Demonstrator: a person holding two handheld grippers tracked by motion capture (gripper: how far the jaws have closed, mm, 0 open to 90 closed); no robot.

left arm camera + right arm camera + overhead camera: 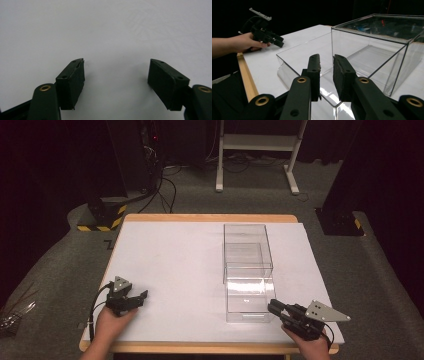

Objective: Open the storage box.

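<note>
Right hand-held gripper point(327, 60), jaws narrowly apart and empty, is aimed at the near clear box point(312, 62); its wall should be grasped next.

Two clear boxes point(247, 251) point(248, 298), two grippers point(131, 300) point(274, 307)

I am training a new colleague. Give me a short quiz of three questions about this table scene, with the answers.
1. True or false: the left claw has its jaws shut.
2. Which claw is closer to the near clear box? A: the left claw. B: the right claw.
3. How many clear boxes stand on the white table?

Key
1. False: its jaws stand wide apart with nothing between them.
2. B.
3. Two: the near clear box and the far clear box behind it.
</note>
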